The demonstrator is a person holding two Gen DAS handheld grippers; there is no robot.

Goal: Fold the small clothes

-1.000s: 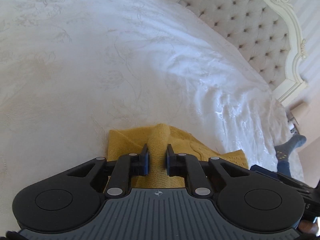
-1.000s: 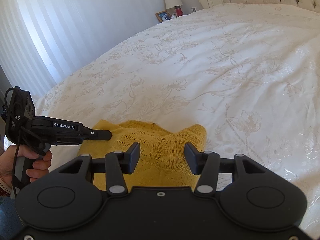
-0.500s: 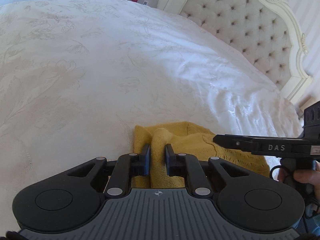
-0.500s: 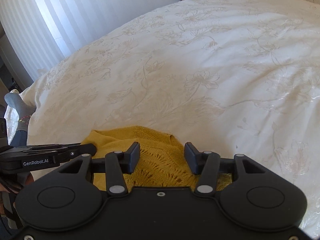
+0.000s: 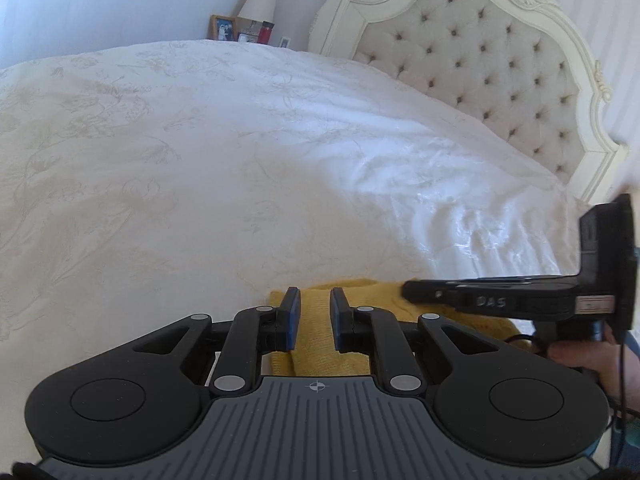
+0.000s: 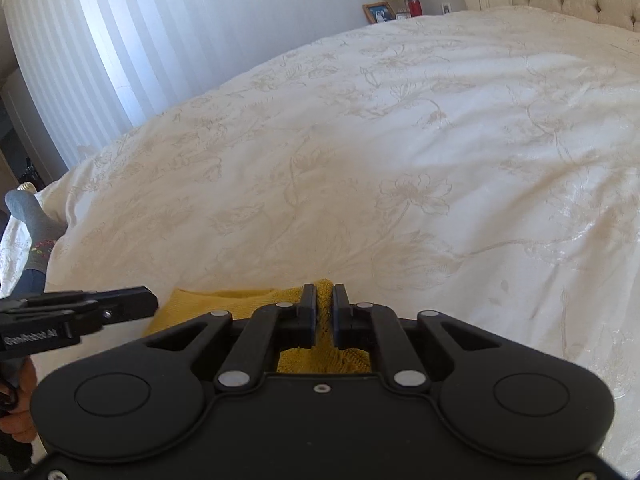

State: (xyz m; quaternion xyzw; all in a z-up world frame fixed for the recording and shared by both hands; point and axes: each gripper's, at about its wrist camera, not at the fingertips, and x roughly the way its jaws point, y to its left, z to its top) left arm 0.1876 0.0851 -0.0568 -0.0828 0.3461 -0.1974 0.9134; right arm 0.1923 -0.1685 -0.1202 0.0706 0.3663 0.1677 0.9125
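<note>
A small mustard-yellow knitted garment point(image 5: 316, 332) lies at the near edge of the white bedspread point(image 5: 240, 160). My left gripper point(image 5: 314, 308) is shut on a fold of it, yellow knit filling the narrow gap between the fingers. My right gripper point(image 6: 324, 304) is shut on another edge of the garment point(image 6: 224, 304), with knit pinched between its fingers. The right gripper also shows side-on in the left wrist view point(image 5: 416, 294), over the garment. The left gripper shows in the right wrist view point(image 6: 148, 302) at the garment's left side.
A tufted cream headboard point(image 5: 500, 64) stands at the far right. A bedside table with a lamp point(image 5: 260, 0), photo frames point(image 5: 224, 28) and a red cup point(image 6: 415, 5) is at the back. A striped wall point(image 6: 120, 40) is on the left. A grey sock point(image 6: 30, 216) is at the left edge.
My right gripper has shut on the yellow garment; it was open before. Both grippers have drawn back toward the near edge of the bed, so less of the garment shows.
</note>
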